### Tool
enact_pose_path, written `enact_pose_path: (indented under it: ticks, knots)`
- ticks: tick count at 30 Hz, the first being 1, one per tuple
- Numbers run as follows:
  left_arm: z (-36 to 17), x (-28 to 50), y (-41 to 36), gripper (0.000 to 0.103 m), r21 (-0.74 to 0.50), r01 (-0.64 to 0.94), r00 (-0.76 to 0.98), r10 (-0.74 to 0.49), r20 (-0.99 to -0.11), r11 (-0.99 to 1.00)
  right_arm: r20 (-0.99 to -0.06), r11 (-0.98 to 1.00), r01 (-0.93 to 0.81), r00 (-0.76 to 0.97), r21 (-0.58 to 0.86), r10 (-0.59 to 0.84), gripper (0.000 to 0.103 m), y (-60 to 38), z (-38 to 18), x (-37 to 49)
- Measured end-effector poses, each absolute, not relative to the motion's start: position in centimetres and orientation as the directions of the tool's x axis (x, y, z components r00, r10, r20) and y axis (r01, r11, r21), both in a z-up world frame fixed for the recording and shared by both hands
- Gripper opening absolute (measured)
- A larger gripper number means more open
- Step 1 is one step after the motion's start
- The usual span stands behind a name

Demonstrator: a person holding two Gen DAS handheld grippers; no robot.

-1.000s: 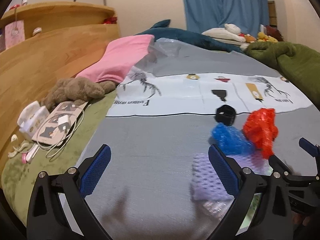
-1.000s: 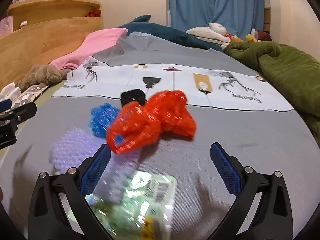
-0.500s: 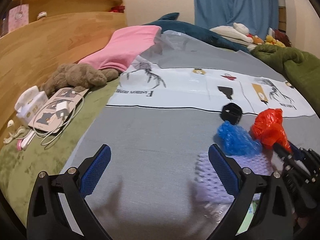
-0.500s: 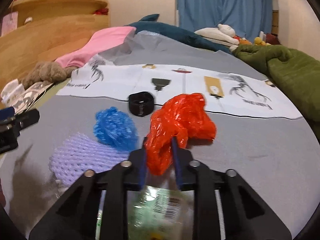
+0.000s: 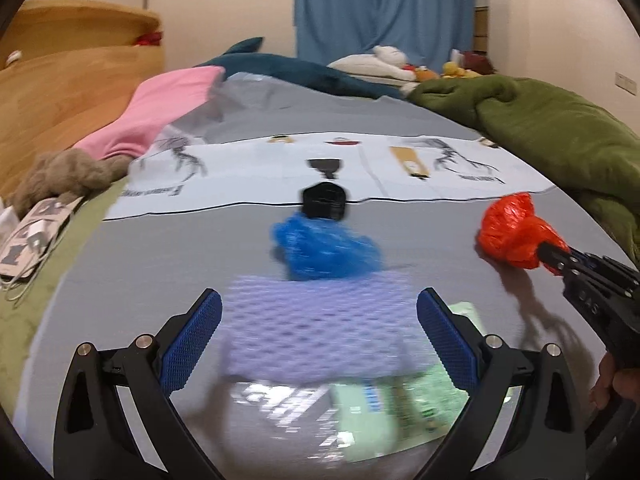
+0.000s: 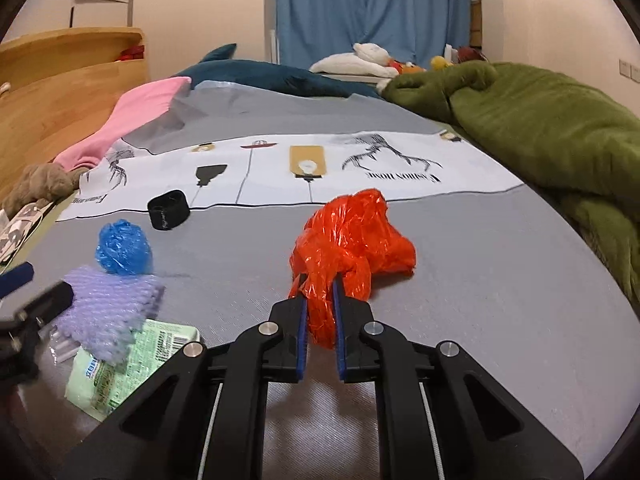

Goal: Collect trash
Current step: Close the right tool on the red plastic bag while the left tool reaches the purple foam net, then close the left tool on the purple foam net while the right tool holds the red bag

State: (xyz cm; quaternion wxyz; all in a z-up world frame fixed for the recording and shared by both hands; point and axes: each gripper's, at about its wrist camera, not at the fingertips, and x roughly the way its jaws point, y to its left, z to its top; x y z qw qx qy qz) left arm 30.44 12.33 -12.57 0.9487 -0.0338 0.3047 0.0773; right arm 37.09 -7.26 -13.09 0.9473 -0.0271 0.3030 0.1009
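- Red bag [image 6: 352,236]: your right tongs [image 6: 320,320] pinch it, first piece taken.
- Left tongs [image 5: 318,344] spread over the purple netting [image 5: 316,324]; blue wad [image 5: 324,248] and green packet [image 6: 120,368] remain.

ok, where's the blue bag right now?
The blue bag lies on the grey sheet, left in the right wrist view, between the black band behind it and the purple foam net in front; centre in the left wrist view.
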Motion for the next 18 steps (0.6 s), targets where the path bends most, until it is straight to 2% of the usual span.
enact_pose_path:
  ticks: [6,13,14,16,18]
  knots:
    - [-13.6,31.4,10.0,0.095,0.069,-0.126,0.776,0.142,-0.614,0.99,-0.584,0.976,-0.219,0.791,0.01,0.184,0.011,-7.4,-13.5,37.0]
    - [-15.2,33.2,10.2,0.095,0.068,-0.104,0.705,0.122,-0.699,0.992,-0.604,0.976,-0.213,0.774,0.036,0.191,0.011,-7.6,-13.9,37.6]
    - [-15.3,33.3,10.4,0.093,0.06,-0.106,0.698,0.117,-0.707,0.993,-0.606,0.976,-0.212,0.772,0.042,0.194,0.011,-7.7,-13.9,37.6]
    - [-15.3,33.0,10.5,0.076,0.043,-0.103,0.704,0.103,-0.702,0.994,-0.609,0.977,-0.21,0.769,0.049,0.195,0.011,-7.8,-14.0,37.7]
    - [-14.9,32.5,10.6,0.054,0.02,-0.092,0.728,0.081,-0.681,0.996,-0.611,0.977,-0.208,0.766,0.053,0.197,0.011,-7.9,-14.1,37.7]
